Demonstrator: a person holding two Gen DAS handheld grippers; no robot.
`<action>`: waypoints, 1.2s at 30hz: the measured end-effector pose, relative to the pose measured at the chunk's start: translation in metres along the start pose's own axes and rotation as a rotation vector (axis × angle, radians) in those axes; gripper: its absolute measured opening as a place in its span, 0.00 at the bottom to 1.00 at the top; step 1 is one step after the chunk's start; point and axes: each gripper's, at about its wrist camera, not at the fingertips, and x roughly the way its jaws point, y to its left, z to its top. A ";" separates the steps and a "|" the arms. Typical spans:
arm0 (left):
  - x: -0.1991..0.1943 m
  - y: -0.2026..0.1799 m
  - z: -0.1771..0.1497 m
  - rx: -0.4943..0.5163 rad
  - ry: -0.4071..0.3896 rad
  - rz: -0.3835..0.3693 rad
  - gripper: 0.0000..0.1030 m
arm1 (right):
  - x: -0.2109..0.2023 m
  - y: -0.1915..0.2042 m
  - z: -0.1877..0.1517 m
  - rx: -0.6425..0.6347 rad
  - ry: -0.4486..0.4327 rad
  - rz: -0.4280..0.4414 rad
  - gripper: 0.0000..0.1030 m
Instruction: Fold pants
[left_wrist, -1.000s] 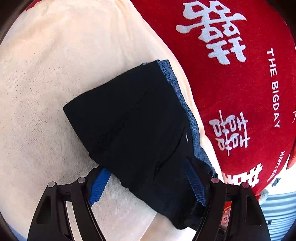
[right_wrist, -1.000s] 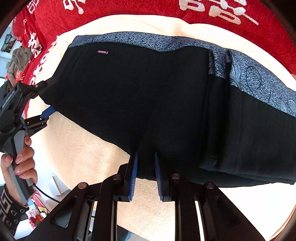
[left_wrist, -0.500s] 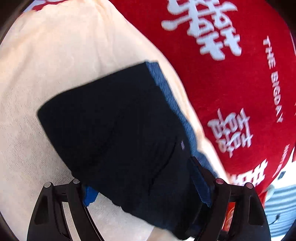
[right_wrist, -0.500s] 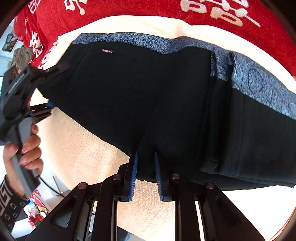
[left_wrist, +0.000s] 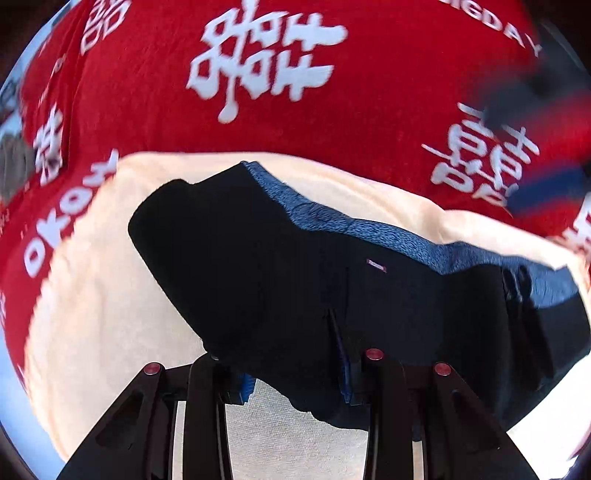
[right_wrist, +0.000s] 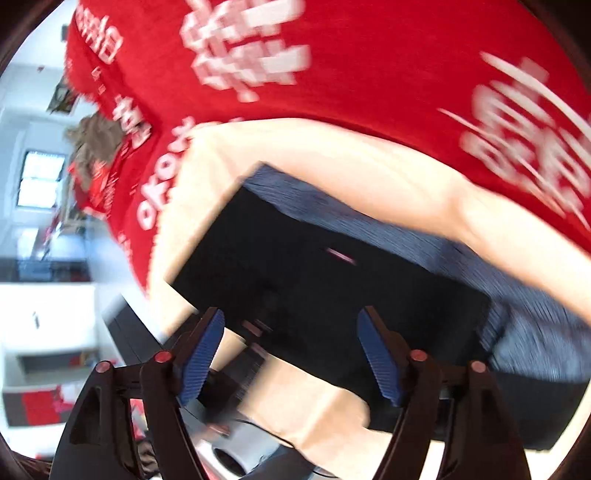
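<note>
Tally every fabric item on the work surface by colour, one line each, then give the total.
Black pants with blue waistband: 1
Cream towel: 1
Red blanket with white lettering: 1
Total: 3

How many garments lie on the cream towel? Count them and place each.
1: the black pants, folded, lie across the middle of the cream towel. Anything beneath them would be hidden.

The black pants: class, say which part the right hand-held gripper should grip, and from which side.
Probably the black pants' near edge, from the camera side: it lies straight before the open right hand-held gripper, while the blue patterned waistband runs along the far side.
</note>
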 end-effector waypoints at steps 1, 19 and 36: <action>-0.001 -0.002 0.000 0.019 -0.007 0.006 0.35 | 0.008 0.012 0.009 -0.022 0.037 0.004 0.77; -0.020 -0.022 0.005 0.120 -0.023 0.027 0.35 | 0.094 0.056 0.054 -0.187 0.327 -0.190 0.19; -0.128 -0.217 0.036 0.428 -0.090 -0.202 0.35 | -0.141 -0.134 -0.101 0.123 -0.255 0.274 0.19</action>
